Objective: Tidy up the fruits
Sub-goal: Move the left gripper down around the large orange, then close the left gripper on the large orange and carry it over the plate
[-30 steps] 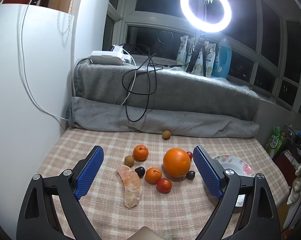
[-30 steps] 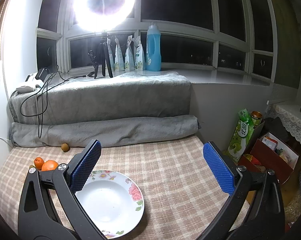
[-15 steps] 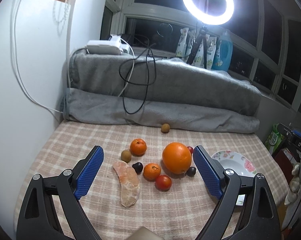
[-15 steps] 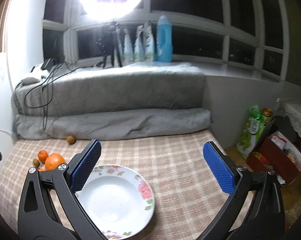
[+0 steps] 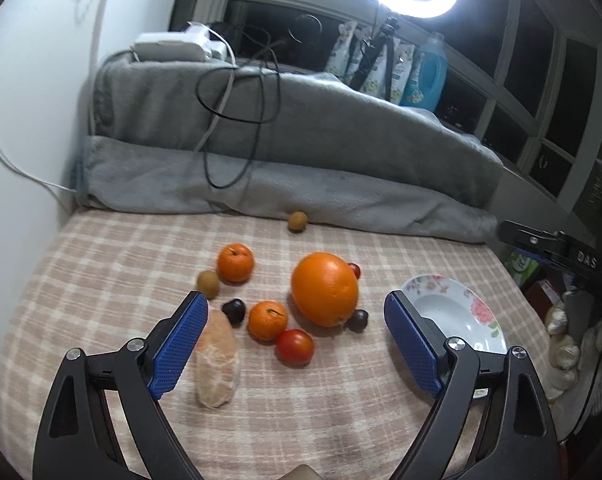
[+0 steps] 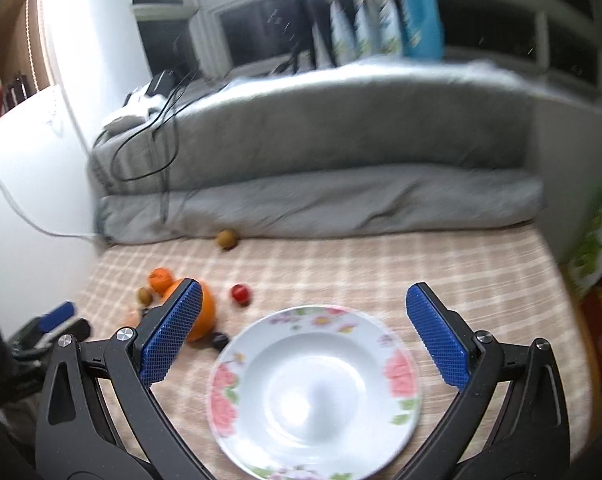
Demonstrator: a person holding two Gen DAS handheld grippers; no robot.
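Left gripper jaws wide apart, empty, low over the fruit cluster on the checked cloth. Between its fingers: tomato, small mandarin, big orange. Peeled segment touches the left finger. Farther back: second mandarin, brown fruit, another lone brown one by the grey blanket. Right gripper jaws also spread, holding nothing, above the flowered plate, which is empty and sits right of the fruit.
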